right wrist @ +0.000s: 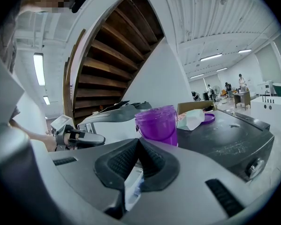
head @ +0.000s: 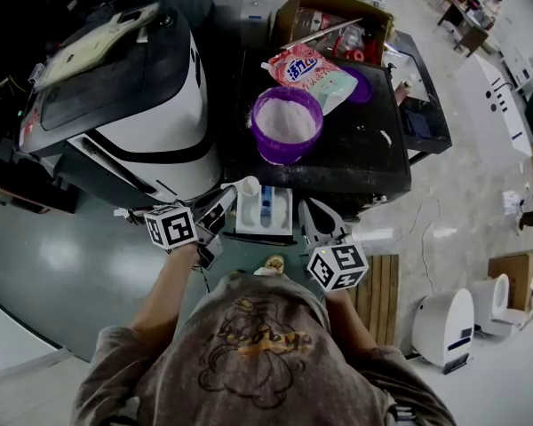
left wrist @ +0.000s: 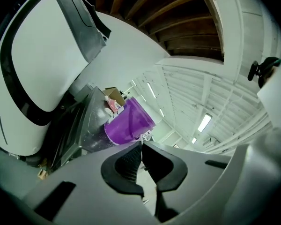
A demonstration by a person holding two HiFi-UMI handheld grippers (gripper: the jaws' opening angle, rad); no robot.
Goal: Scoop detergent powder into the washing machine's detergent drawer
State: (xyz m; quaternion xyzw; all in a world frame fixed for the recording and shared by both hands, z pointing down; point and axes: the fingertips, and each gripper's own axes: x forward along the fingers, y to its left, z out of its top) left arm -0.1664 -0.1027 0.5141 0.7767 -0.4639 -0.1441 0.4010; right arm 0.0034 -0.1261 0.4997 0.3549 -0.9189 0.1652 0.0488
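The purple tub (head: 287,122) of white powder stands on the black washing machine top (head: 364,153); it also shows as the tub (left wrist: 127,122) and the tub (right wrist: 157,123). A pink-and-white detergent bag (head: 309,71) lies behind it. The detergent drawer (head: 265,209) is pulled out at the front, with white and blue compartments. My left gripper (head: 229,201) is shut on the handle of a white scoop (head: 246,186), whose cup hangs at the drawer's left corner. My right gripper (head: 309,216) is shut and empty, just right of the drawer. In the left gripper view the scoop is hardly visible.
A white-and-black machine (head: 133,105) stands to the left of the washer. An open cardboard box (head: 329,25) sits behind the bag, and a purple lid (head: 362,85) beside it. A wooden pallet (head: 382,295) and white appliances (head: 449,322) are on the floor at the right.
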